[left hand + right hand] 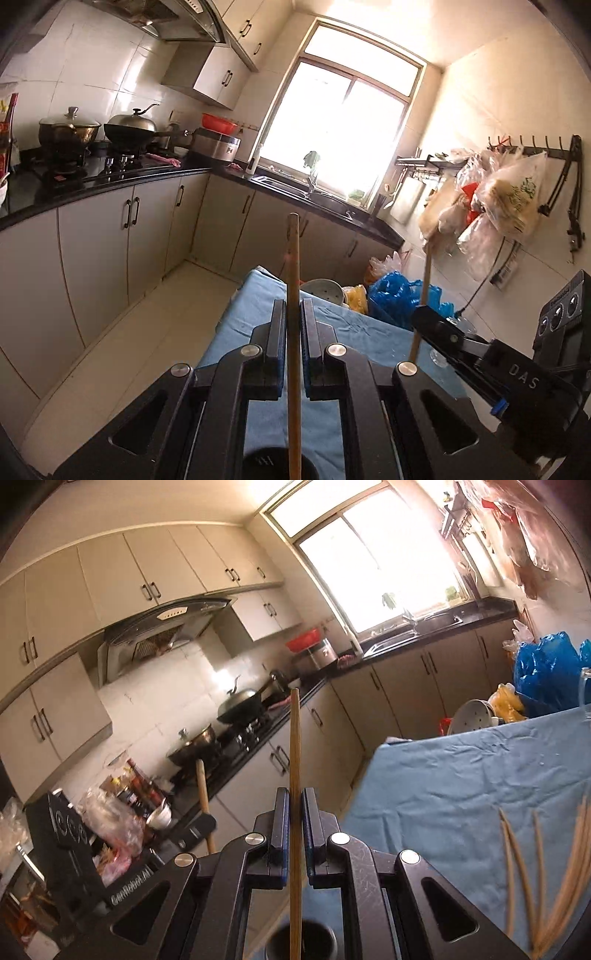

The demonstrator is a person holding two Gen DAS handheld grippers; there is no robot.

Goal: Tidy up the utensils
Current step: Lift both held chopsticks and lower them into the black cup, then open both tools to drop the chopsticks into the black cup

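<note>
The left black two-finger gripper [293,314] was clamped on a thin upright wooden chopstick [293,295]; the right black gripper [294,805] likewise pinched another wooden chopstick [294,760]. More loose chopsticks [517,856] lay on the blue tablecloth [461,775] beyond.

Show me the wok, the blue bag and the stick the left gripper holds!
wok [129,134]: left wrist view, dark bowl.
blue bag [391,293]: left wrist view, crinkled front.
stick [293,280]: left wrist view, shaft above the pads.
</note>
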